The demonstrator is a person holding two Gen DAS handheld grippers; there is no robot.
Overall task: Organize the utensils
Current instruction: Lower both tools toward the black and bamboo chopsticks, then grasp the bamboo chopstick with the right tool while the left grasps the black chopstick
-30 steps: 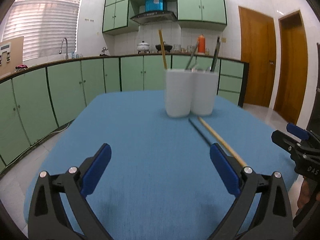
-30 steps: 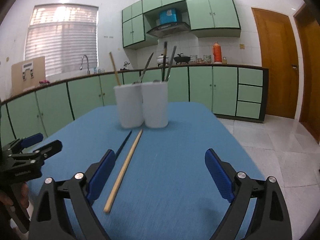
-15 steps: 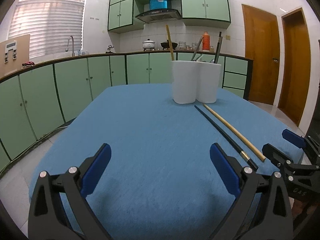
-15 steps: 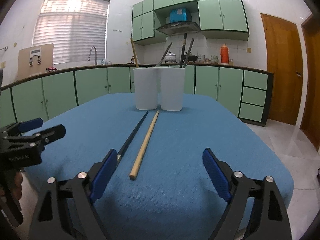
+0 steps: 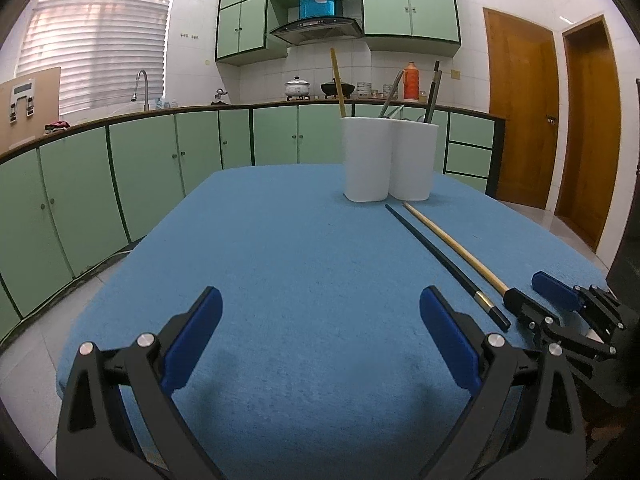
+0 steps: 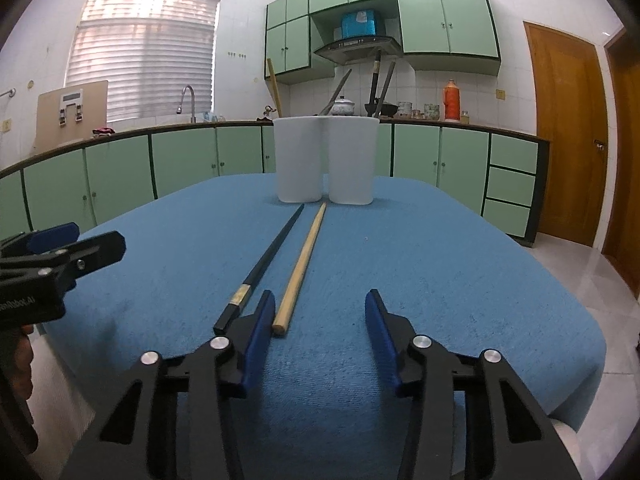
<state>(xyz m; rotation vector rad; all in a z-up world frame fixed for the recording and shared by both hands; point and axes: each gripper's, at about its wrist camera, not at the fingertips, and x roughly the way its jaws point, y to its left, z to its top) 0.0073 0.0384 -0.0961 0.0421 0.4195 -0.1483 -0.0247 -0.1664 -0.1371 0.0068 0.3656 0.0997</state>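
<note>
White holder (image 6: 326,160) hiding utensil heads; wooden chopstick (image 5: 452,242) end behind right gripper (image 5: 540,296).

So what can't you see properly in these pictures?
- Lower ends of the utensils: both views, hidden inside the white holder.
- Person's hand: right wrist view, cut off by the left edge.
- Wooden chopstick, near end: left wrist view, covered by the closing right gripper.

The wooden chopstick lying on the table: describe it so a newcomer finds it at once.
On the blue table, in front of the white utensil holder, two chopsticks lie side by side. The wooden chopstick is the pale, round one on the right; the black chopstick has a gold band.
</note>
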